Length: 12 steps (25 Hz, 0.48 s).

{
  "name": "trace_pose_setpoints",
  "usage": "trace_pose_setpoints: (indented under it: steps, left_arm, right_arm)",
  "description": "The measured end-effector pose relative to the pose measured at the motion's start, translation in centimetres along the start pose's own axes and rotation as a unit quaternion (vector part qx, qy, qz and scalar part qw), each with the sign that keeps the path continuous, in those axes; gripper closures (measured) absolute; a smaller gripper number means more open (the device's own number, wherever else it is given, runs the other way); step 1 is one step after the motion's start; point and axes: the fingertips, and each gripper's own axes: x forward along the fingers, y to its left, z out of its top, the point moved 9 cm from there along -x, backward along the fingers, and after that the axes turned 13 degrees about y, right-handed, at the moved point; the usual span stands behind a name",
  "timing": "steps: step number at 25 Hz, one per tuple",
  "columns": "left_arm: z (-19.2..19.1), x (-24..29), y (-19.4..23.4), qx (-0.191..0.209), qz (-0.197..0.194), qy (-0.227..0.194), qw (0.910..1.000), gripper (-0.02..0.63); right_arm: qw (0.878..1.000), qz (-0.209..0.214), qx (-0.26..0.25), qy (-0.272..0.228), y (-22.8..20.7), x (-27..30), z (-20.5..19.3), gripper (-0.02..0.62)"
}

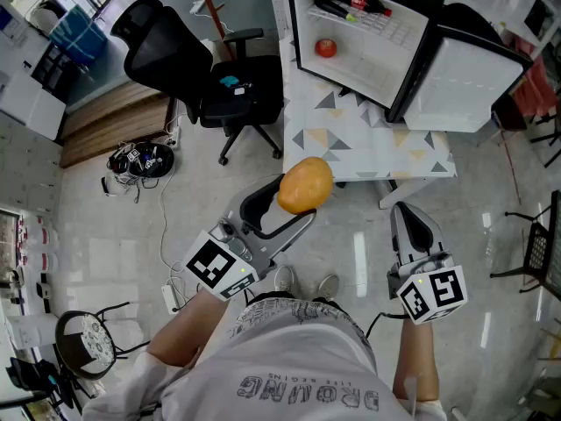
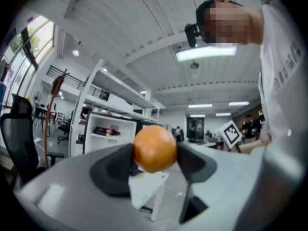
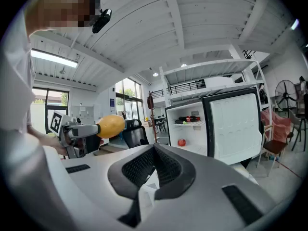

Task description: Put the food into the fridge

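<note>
Left claw: your left gripper (image 1: 296, 207) is closed on the orange (image 1: 305, 182), one pad on each side, and points about level.
Orange's place: it is in the air in front of you, short of the patterned table (image 1: 351, 143) and well apart from the fridge (image 1: 377, 60).
Right claw: your right gripper (image 3: 154, 163) has its jaws together with nothing between them, low at your right side.
Fridge: the door (image 1: 456, 82) is swung open to the right. A red fruit (image 1: 326, 47) sits on the lower shelf and bottles (image 1: 351, 5) lie on the upper one.
Step in hand: by the look of it, you are carrying the orange to the open compartment.
How to do it well: hold the squeeze even, since a round fruit can roll out. Go in straight over the table, clear of the door edge, and aim for bare shelf beside the red fruit.
Release: open only once the orange rests on the shelf.
</note>
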Motion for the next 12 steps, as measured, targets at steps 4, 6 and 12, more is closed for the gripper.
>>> trace_pose_setpoints:
  steps: [4, 6, 12]
  left_arm:
    - [-0.1, 0.3, -1.0, -0.003, 0.002, -0.001, 1.0, 0.319]
    - [-0.3, 0.5, -1.6, -0.005, 0.004, 0.001, 1.0, 0.318]
    - [-0.6, 0.9, -3.5, -0.009, 0.016, 0.003, 0.9998, 0.319]
  right_arm:
    - [1.0, -0.01, -0.015, 0.0, -0.2, -0.7, -0.1, 0.604]
    - [1.0, -0.016, -0.02, -0.002, -0.3, -1.1, -0.1, 0.604]
    - [1.0, -0.007, -0.023, -0.004, -1.2, -2.4, -0.3, 0.604]
